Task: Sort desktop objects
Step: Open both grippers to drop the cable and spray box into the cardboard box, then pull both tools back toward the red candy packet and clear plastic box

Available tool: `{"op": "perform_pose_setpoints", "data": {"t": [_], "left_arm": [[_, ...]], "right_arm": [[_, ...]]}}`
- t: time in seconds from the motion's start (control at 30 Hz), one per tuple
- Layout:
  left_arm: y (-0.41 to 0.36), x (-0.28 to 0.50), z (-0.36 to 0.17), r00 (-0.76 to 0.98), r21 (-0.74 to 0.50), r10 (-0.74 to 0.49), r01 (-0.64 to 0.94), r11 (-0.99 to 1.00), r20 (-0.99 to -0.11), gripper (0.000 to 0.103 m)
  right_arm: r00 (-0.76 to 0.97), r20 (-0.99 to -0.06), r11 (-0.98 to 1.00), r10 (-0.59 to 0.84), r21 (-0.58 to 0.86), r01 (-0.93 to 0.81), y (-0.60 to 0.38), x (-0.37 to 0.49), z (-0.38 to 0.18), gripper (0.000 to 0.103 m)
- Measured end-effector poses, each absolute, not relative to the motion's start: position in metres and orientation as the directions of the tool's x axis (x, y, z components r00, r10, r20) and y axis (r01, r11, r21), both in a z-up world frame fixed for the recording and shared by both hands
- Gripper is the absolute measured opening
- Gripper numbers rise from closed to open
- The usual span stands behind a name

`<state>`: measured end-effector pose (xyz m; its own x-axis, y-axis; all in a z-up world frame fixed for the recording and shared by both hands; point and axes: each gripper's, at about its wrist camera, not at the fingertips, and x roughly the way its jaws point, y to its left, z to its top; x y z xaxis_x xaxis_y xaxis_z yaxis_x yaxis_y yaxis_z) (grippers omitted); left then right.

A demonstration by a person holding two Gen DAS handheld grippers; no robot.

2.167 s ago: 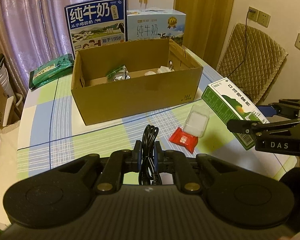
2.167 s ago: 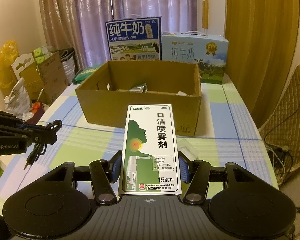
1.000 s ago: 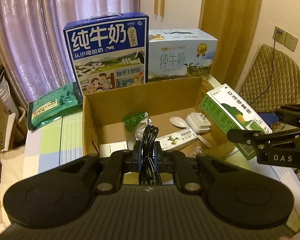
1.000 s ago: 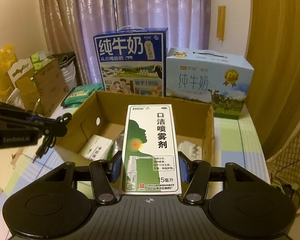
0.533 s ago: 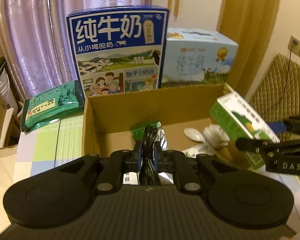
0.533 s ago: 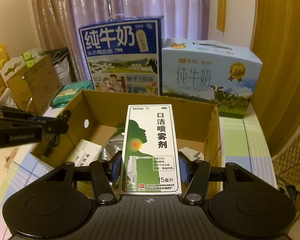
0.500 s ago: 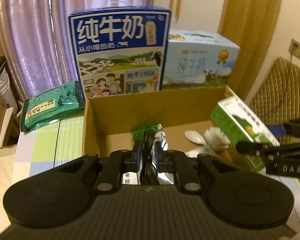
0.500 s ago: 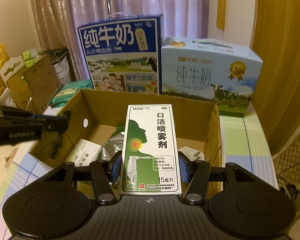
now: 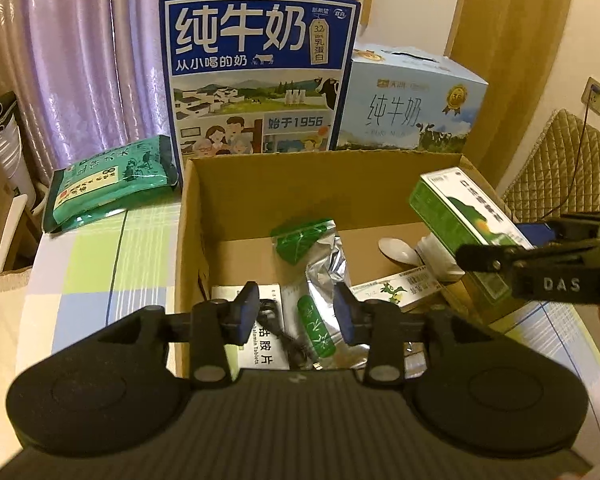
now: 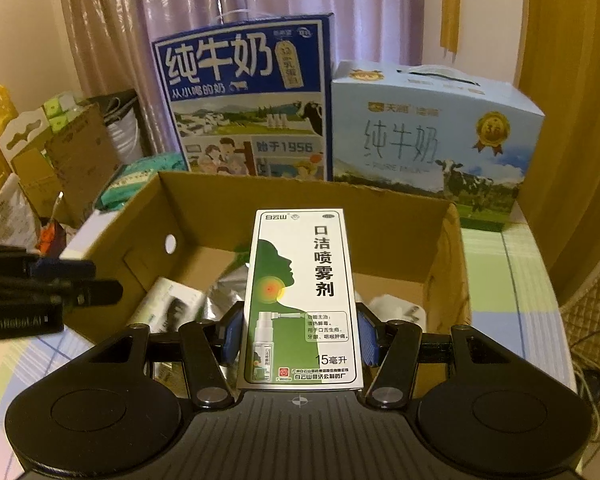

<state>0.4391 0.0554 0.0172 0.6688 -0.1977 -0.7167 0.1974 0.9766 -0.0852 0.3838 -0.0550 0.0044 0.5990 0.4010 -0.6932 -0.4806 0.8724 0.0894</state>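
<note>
While my left gripper point(image 9: 296, 314) hangs spread and empty over the box point(image 9: 188, 216), the black cable point(image 9: 286, 338) lies loose on the box floor just below its pads, beside the foil pouch point(image 9: 324, 264). Over to the right, my right gripper point(image 10: 298, 338) is clenched on the spray carton point(image 10: 302, 296), long axis running straight ahead along the fingers, poised above the box's near right part. Carton's next, I reckon: straight down and release.

Both grippers are matte black with round side discs, brass-coloured pivot screws, blue-padded jaws and white lettering.
</note>
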Motion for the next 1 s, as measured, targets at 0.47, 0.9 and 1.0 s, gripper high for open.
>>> {"op": "perform_pose_setpoints", "data": {"t": [0.47,0.9,1.0], "left_arm": [[0.067,0.379,0.029,0.692,-0.113,-0.227,0.207,0.972,-0.685,0.067],[0.054,0.277,0.048,0.714,-0.109,-0.197,0.168,0.98,-0.672,0.101],[0.051,0.254,0.053,0.702,-0.125,-0.211,0.172,0.977,-0.68,0.101]], "right_arm": [[0.633,-0.643,0.883,0.43,0.156,-0.442,-0.082,0.356,0.017,0.074],[0.627,-0.659,0.894,0.416,0.17,-0.414,-0.138,0.233,0.036,0.101],[0.618,-0.661,0.899,0.424,0.225,-0.376,-0.155,0.205,0.038,0.101]]}}
